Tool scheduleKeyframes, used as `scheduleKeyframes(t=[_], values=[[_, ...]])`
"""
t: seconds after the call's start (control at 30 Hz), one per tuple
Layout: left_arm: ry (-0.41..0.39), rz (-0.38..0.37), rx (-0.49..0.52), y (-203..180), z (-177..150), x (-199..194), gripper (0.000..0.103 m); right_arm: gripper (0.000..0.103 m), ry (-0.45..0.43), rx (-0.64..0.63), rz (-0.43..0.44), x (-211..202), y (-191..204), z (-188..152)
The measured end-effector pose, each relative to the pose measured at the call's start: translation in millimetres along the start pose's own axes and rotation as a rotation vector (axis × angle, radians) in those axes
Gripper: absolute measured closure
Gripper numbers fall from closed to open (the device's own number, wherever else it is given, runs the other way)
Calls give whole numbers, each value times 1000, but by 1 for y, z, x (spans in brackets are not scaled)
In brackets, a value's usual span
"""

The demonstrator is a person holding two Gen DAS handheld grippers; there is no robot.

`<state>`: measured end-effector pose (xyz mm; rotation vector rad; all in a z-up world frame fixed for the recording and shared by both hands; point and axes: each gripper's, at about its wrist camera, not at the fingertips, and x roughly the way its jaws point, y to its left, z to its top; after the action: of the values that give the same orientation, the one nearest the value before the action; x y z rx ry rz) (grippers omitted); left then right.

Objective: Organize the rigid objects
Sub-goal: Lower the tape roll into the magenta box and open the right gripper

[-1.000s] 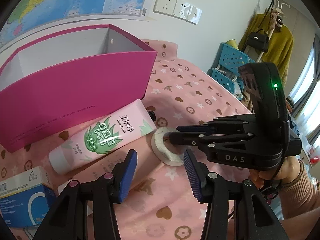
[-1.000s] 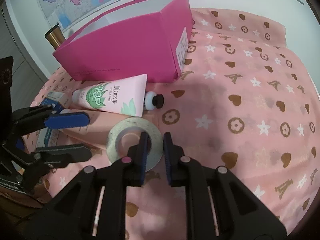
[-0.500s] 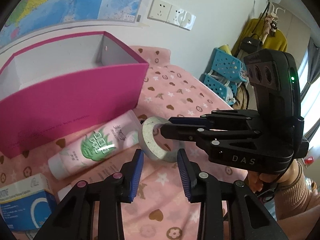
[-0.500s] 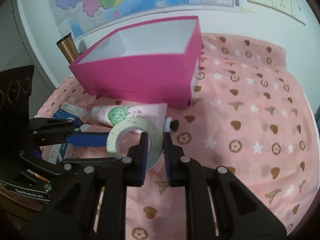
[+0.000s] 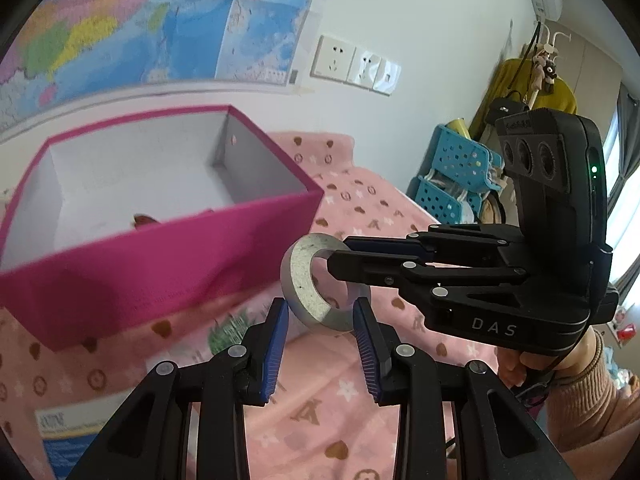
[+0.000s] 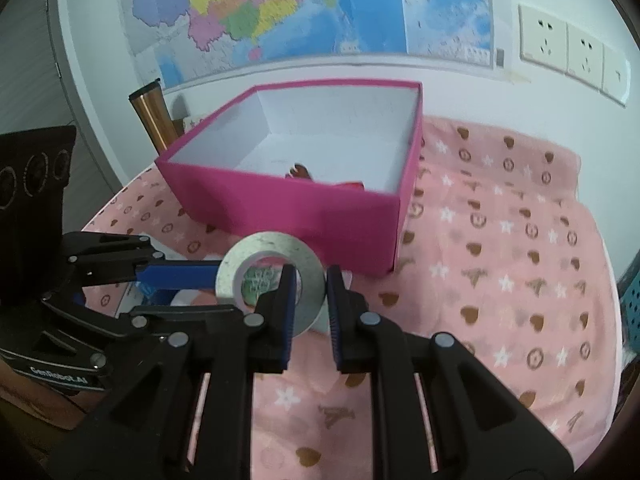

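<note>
A white roll of tape [image 5: 305,288] hangs in the air in front of the open pink box [image 5: 168,264]. My right gripper [image 6: 311,300] is shut on the roll of tape [image 6: 308,280], one finger through its hole. My left gripper [image 5: 320,336] is open, its blue pads on either side of the roll's lower edge, and I cannot tell whether they touch it. The pink box [image 6: 288,204] has white inner walls and holds a small dark red item [image 6: 300,170]. A pink and green tube [image 5: 224,332] lies on the cloth below.
A blue and white carton [image 5: 76,436] lies at the lower left on the pink patterned cloth [image 6: 500,280]. A copper-coloured cup [image 6: 154,118] stands behind the box. Blue baskets [image 5: 456,180] stand beyond the table's right side.
My right gripper has lifted the tape roll off the cloth and up towards the box. My left gripper has risen with it and narrowed around the roll.
</note>
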<state>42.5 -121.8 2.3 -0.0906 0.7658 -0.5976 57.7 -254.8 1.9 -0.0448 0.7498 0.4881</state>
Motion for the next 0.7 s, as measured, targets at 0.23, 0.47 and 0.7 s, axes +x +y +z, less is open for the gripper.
scheduleKeyframes(t=[0.23, 0.47, 0.7], values=[[-48, 35, 11, 11, 26, -7, 69, 86, -27, -49, -1, 1, 3, 29], [-78, 49, -13, 30, 57, -6, 69, 86, -54, -79, -13, 8, 0, 62], [-84, 77, -27, 45, 81, 2, 69, 86, -57, -90, -20, 20, -8, 89]])
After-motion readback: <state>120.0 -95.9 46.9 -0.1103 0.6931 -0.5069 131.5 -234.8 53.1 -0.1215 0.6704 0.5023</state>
